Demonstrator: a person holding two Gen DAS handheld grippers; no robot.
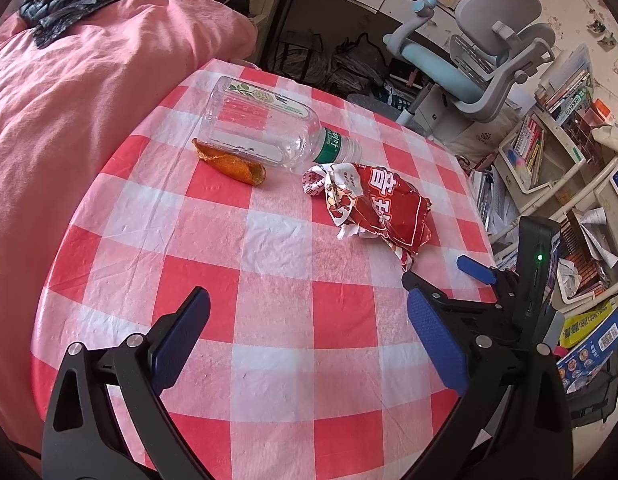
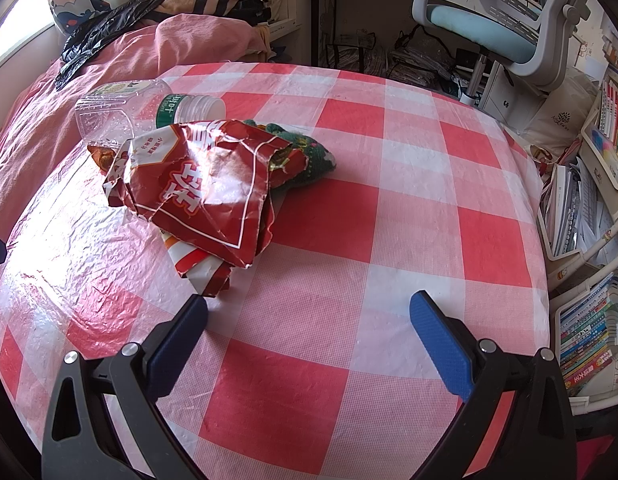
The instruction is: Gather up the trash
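1. Nearest the lens in the left wrist view, the left gripper [image 1: 309,312] hangs over the checked counter [image 1: 277,352] with its fingers [image 1: 181,336] spread wide and nothing between them.
2. The right gripper [image 2: 309,316] is the same: fingers apart and empty, its left finger [image 2: 181,340] just short of the wrapper's lower corner.
3. Progress, as I judge it: nothing looks collected yet. All the trash lies on the counter and neither gripper holds any.
4. Left to right on the counter: a piece of orange peel [image 1: 231,164] touching the side of a clear plastic bottle [image 1: 265,124]; the bottle lies on its side, uncapped and seemingly empty; then a crumpled red snack wrapper [image 1: 373,204], just beside the bottle's neck.
5. From the right wrist view, something dark green [image 2: 305,152] sits behind the wrapper; I cannot tell what it is.
6. No bin or trash bag shows on the counter, so where the pieces go is unclear.
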